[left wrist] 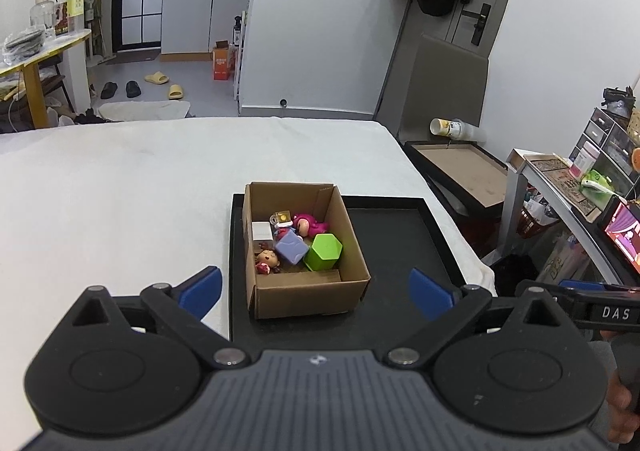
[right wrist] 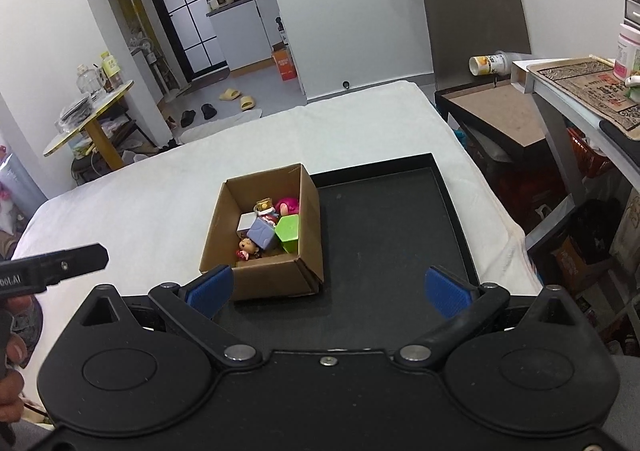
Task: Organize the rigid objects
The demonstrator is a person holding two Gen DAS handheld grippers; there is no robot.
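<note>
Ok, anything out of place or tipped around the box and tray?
Nothing stands out. The toys sit jumbled inside the cardboard box, which stands upright at the left end of the black tray; nothing has spilled.

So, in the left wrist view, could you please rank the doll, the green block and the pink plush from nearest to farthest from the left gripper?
From the left gripper:
1. Doll, box's near-left corner.
2. Green block, right side.
3. Pink plush, towards the back.
</note>
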